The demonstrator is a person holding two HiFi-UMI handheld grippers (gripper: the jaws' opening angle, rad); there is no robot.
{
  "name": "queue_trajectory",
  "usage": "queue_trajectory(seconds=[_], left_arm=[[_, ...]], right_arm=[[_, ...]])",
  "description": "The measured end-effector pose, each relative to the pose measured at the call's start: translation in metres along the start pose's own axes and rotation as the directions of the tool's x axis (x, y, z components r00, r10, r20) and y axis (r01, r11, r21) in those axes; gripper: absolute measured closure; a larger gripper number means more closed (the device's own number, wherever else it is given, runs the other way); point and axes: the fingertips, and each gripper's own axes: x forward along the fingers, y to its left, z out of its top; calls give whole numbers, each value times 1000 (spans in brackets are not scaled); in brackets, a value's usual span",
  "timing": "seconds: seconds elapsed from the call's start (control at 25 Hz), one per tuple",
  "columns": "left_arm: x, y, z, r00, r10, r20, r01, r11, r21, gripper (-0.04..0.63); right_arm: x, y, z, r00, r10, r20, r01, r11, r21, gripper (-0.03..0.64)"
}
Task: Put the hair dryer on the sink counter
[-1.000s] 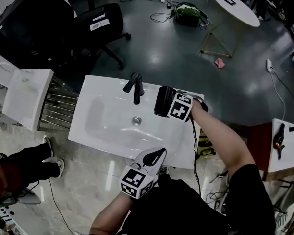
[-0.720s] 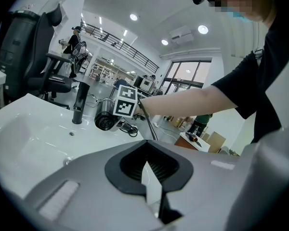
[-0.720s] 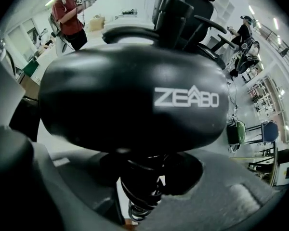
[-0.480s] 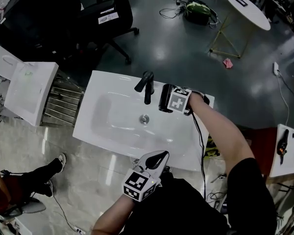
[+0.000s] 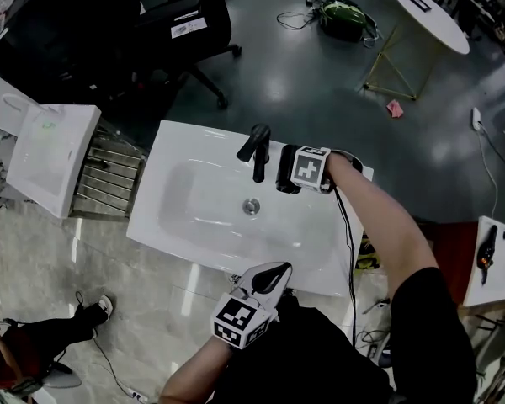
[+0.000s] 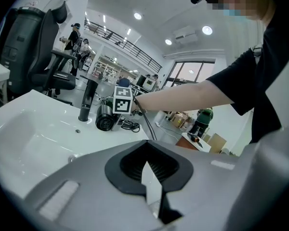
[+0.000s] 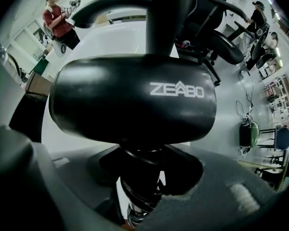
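Right tool is pointing straight down over the back right part of the white desk, the one with the sink basin moulded into it, and it's pinching the hair dryer. In the right gripper view you get the fat black barrel with ZEABO printed on it filling most of the picture. The handle runs down between the two jaws, which sit wide apart and clamp it from both sides. The dryer itself is just right of the black faucet, barrel lying roughly level. From the left gripper view it looks like it's down on the desk surface, though I can't swear there's actual contact. A black cord trails from it along the person's right forearm and off the right side of the desk.

Left tool is down at the near edge of the desk, close to the person's body, tilted a bit downward. Its jaws are pressed together with nothing in them, just a thin sliver of light between the pads.

The drain sits in the middle of the basin, near the faucet. Behind the desk there's a black office chair on the dark floor and a round white table further back to the right. A white cabinet stands off to the left.
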Motion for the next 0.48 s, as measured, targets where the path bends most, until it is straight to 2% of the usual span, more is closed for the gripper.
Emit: queue_trajectory(seconds=[0.28,0.48], left_arm=[[-3,3,-6,1000,4,-8,-4,1000,-22,592],[-5,6,-8,1000,11,-8,-11,999,-33,592]], right_arm=[[0,-1,-10,994,87,-62,-84,995,50,414],[1,-1,-10,988,111,-104,-106,993,46,410]])
